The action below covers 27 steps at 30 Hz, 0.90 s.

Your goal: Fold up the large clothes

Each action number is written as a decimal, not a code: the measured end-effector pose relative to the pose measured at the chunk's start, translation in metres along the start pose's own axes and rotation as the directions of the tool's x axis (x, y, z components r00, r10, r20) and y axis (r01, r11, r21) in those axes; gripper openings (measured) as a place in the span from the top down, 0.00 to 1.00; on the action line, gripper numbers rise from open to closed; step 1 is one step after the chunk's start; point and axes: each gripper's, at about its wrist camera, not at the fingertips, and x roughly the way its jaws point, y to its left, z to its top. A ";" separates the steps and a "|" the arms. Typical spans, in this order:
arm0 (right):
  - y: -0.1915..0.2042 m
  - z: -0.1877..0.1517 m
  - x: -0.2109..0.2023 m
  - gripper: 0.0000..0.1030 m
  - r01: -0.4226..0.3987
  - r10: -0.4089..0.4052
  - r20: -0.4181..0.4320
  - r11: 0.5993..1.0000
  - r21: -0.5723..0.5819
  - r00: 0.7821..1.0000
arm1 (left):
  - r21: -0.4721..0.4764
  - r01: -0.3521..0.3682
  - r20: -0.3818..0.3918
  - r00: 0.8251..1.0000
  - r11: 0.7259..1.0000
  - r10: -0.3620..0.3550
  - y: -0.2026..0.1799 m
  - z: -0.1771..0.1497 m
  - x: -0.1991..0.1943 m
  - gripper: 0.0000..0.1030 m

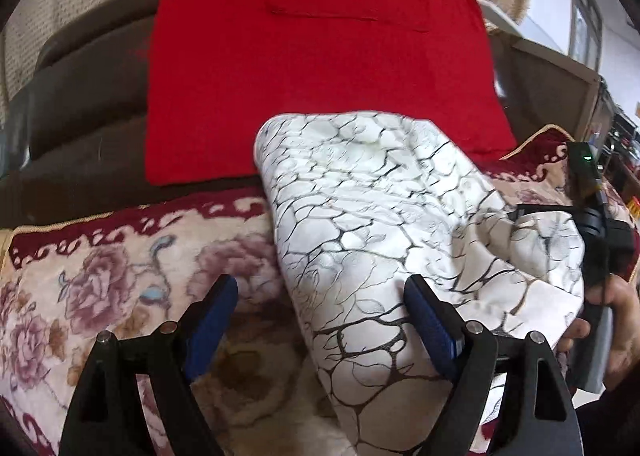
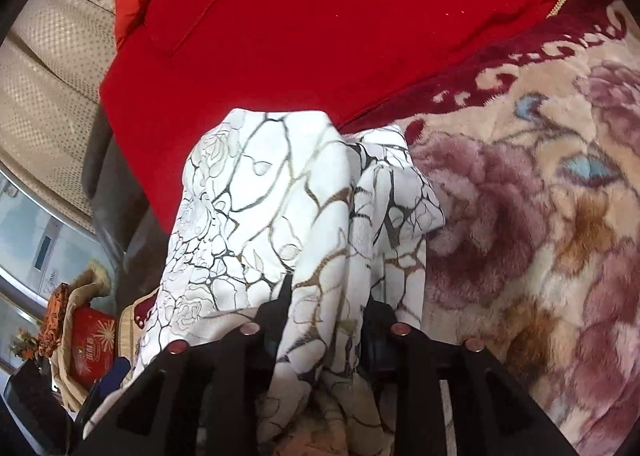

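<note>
A white garment with a black and gold crackle pattern [image 1: 380, 216] lies bunched on a floral plush blanket [image 1: 100, 296]. My left gripper [image 1: 320, 296] is open, its blue-padded fingers apart, the right finger [image 1: 430, 320] resting on the garment's near part. My right gripper [image 2: 326, 296] is shut on a fold of the same garment [image 2: 280, 196], which drapes over and between its fingers. In the left wrist view the right gripper [image 1: 592, 224] holds the garment's right end.
A folded red garment [image 1: 312, 68] lies beyond the white one, also in the right wrist view [image 2: 320, 16]. A beige textured sofa back [image 2: 52, 36] stands behind. A red box and clutter [image 2: 88, 352] sit at lower left below the sofa edge.
</note>
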 end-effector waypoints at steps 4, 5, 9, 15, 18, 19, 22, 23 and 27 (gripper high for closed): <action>-0.001 -0.007 -0.017 0.58 0.025 -0.025 0.000 0.999 0.039 1.000 | 0.040 -0.051 -0.009 0.999 0.998 0.051 -0.008 -0.003 0.006 0.17; -0.002 -0.009 -0.027 0.47 0.046 -0.047 0.004 0.998 0.036 0.999 | 0.046 -0.061 -0.012 0.998 0.997 0.062 -0.009 -0.004 0.007 0.17; 0.016 -0.016 -0.065 0.43 0.148 -0.146 0.052 0.988 -0.036 0.988 | 0.038 -0.065 -0.015 0.998 0.997 0.066 -0.009 -0.003 0.008 0.17; 0.075 -0.014 -0.110 0.42 0.129 -0.083 0.211 0.968 -0.214 0.974 | 0.029 -0.069 -0.015 0.997 0.997 0.070 -0.011 -0.001 0.007 0.17; 0.095 -0.013 -0.102 0.44 0.060 -0.018 0.151 0.958 -0.280 0.988 | 0.020 -0.064 -0.018 0.998 0.998 0.065 -0.009 0.000 0.007 0.17; 0.096 -0.014 -0.093 0.46 0.055 -0.021 0.121 0.956 -0.288 0.992 | 0.016 -0.063 -0.019 0.998 0.998 0.063 -0.009 0.000 0.008 0.17; 0.079 -0.021 -0.055 0.65 0.067 -0.075 -0.021 0.965 -0.254 0.997 | 0.016 -0.062 -0.026 0.998 0.998 0.062 -0.007 0.000 0.009 0.16; 0.065 -0.026 -0.043 0.66 0.076 -0.097 -0.085 0.972 -0.223 0.992 | 0.013 -0.054 -0.032 0.998 0.998 0.054 -0.006 0.000 0.010 0.15; 0.028 -0.050 -0.047 0.69 0.079 -0.105 -0.117 0.974 -0.211 0.988 | -0.063 -0.033 -0.012 0.999 0.997 0.032 0.008 0.004 0.006 0.13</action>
